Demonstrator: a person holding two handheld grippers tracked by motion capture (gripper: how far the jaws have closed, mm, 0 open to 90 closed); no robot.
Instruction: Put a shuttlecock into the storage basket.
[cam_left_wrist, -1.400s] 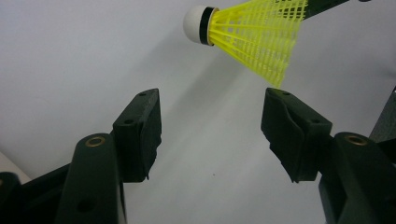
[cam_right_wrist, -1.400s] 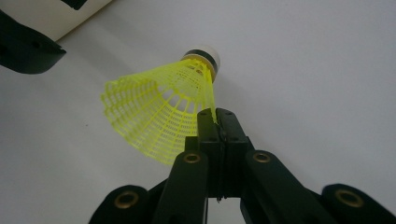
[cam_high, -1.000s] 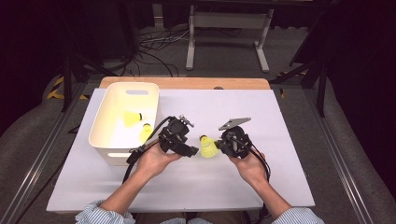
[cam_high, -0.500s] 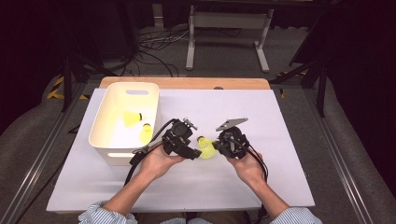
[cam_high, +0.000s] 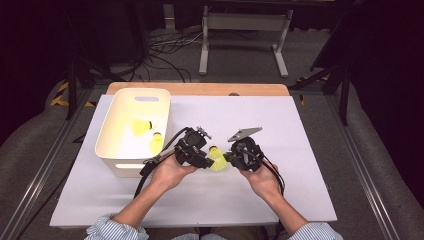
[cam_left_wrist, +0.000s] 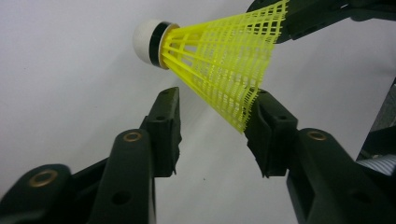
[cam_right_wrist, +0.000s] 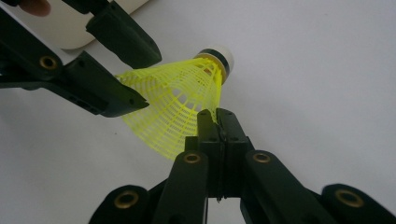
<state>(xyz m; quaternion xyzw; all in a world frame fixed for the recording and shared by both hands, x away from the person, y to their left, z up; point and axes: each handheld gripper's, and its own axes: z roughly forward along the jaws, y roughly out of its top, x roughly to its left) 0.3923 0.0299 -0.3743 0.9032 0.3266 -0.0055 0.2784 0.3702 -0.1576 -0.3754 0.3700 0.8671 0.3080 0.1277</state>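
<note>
Left gripper view shows my left gripper (cam_left_wrist: 212, 128) closing, jaws apart around the shuttlecock (cam_left_wrist: 219, 60) at upper centre (right gripper (cam_right_wrist: 218, 116) pinching its skirt), which could crush if I squeeze hard.

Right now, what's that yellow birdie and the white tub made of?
The birdie looks like plastic: its yellow skirt is a moulded net with open holes, and its white tip with a black band could be foam or cork. The tub looks like smooth matte plastic, with rounded corners.
</note>
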